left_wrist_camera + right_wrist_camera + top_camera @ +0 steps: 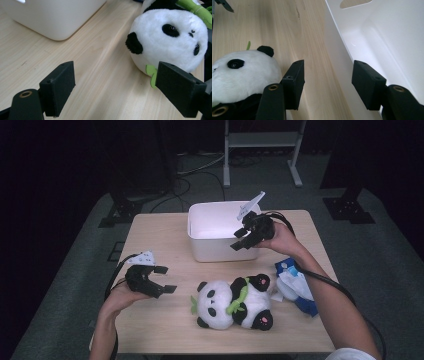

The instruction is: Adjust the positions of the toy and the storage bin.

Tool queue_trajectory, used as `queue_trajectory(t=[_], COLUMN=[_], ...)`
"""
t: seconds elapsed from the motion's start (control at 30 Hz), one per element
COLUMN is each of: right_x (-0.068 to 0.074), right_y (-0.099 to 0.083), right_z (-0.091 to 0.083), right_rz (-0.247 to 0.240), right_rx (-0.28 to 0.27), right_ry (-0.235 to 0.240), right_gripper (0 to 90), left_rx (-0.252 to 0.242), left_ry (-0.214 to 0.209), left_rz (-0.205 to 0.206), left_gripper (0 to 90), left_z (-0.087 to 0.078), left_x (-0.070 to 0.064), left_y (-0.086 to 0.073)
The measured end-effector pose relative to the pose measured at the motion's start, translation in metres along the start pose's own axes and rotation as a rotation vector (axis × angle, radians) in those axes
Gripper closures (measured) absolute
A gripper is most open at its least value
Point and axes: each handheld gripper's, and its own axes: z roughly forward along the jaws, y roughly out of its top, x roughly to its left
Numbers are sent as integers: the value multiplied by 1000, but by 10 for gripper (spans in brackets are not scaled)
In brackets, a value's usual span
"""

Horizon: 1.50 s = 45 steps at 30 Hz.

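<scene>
A panda plush (235,302) with a green bamboo sprig lies on its back at the table's front middle. My left gripper (166,279) is open just left of it, its jaws pointing at the panda's head (170,37) with nothing between them (115,87). A white bin (220,232) stands at the back middle and looks empty inside. My right gripper (239,240) hovers open at the bin's front right corner. In the right gripper view the bin's wall (337,50) runs between the open jaws (328,82), and the panda (244,75) lies at lower left.
A blue and white soft item (295,287) lies right of the panda, under the right forearm. Bare wooden table (150,235) spreads left of the bin. Beyond the table are stand legs and cables on a grey floor.
</scene>
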Motion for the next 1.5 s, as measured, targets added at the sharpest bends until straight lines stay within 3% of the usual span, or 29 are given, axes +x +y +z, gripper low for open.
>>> queue_trajectory(t=[0.33, 0.5, 0.63, 0.77, 1.0, 1.5], right_x=[-22, -27, -25, -25, -17, 5], right_y=[5, 3, 2, 1, -2, -8], right_z=[14, 27, 34, 34, 33, 30], right_rz=[15, 15, 7, 12, -5, -53], right_rx=[28, 69, 83, 76, 73, 82], right_ry=[-17, -19, -11, -9, 9, 65], right_gripper=[481, 584, 640, 730, 805, 848], left_rx=[1, 1, -4, 0, -3, -1], left_ry=[2, 2, 3, 0, 12, 7], left_rz=[-17, -16, -16, -18, -26, -31], left_gripper=[147, 147, 147, 147, 147, 147], left_z=[-1, -2, -3, -2, -3, -2], left_x=[3, 3, 2, 1, 1, 1], left_y=[-3, -3, -3, -3, -4, -6])
